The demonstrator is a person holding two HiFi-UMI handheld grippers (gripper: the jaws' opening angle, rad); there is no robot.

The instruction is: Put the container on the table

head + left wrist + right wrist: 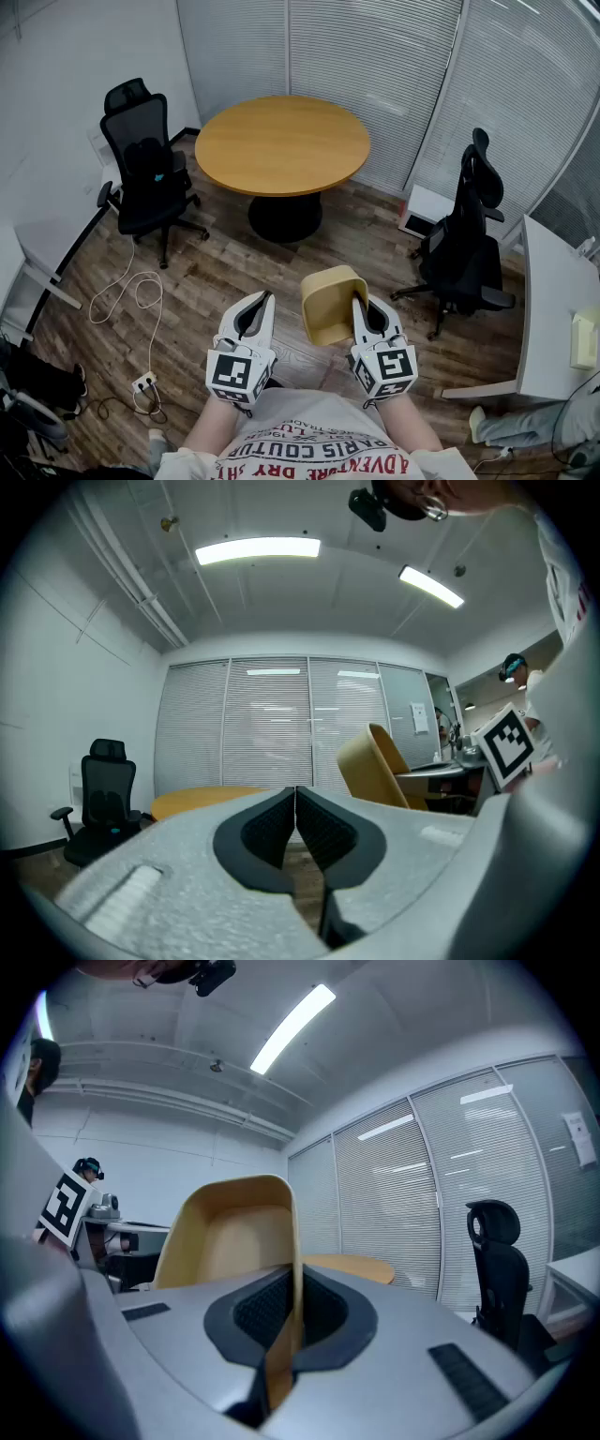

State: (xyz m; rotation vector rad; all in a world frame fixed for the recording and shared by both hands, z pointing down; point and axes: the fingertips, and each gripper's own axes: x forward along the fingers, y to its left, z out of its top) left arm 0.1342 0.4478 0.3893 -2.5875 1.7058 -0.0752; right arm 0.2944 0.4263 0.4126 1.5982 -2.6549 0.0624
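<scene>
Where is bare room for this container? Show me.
The round table is bare across its whole top, beside the left black chair. The white desk is mostly free, with a box at its right edge. Cables crowd the left floor.

A round wooden table [281,145] stands on a black pedestal base [284,217] at twelve o'clock on the wood-plank floor [225,272]. One black office chair [145,164] sits near the table's nine o'clock and a second office chair [464,239] at its four o'clock. A white cable [127,295] loops over the planks at eight o'clock, down to a power strip [142,382]. At four o'clock a white desk [553,309] carries a small pale object [583,339].
</scene>
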